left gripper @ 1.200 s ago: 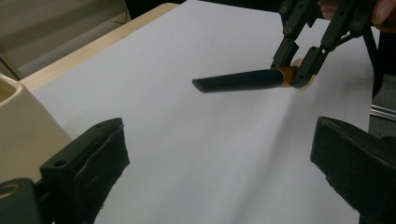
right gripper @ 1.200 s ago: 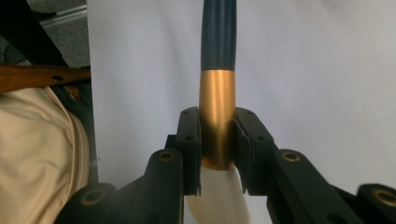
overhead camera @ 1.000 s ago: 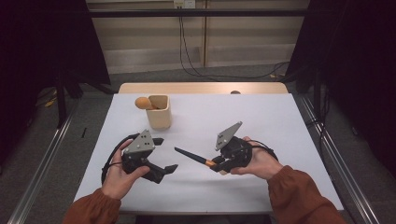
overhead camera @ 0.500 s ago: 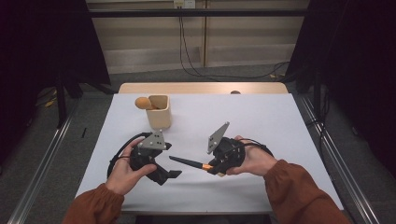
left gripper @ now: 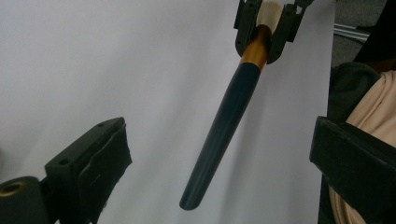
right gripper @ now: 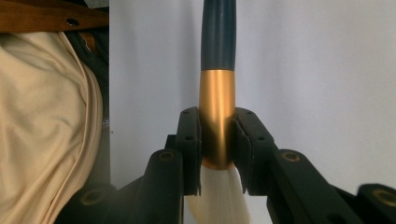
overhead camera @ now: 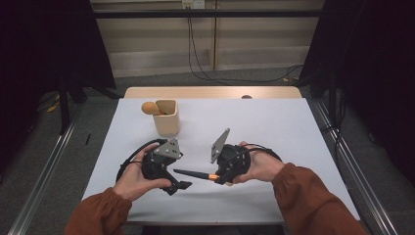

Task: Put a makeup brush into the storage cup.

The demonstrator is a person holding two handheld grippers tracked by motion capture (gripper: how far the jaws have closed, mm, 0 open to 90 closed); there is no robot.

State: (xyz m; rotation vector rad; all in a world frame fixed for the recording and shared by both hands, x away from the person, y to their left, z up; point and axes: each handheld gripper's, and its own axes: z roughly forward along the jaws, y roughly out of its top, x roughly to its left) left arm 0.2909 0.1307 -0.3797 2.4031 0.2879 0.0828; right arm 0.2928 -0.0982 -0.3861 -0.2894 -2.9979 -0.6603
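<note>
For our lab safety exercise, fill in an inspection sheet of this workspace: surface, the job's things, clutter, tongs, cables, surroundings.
Surface: white table, bare in the middle.
Job's things: dark brush with gold ferrule and pale bristles, held above the table.
Clutter: wooden cup at the far left, an orange-brown round thing leaning at its rim.
Tongs: right tongs shut on the ferrule; left tongs open around the handle tip.
Cables: black loops trail from both tongs.
Surroundings: grey floor, dark curtains, wall cables.
</note>
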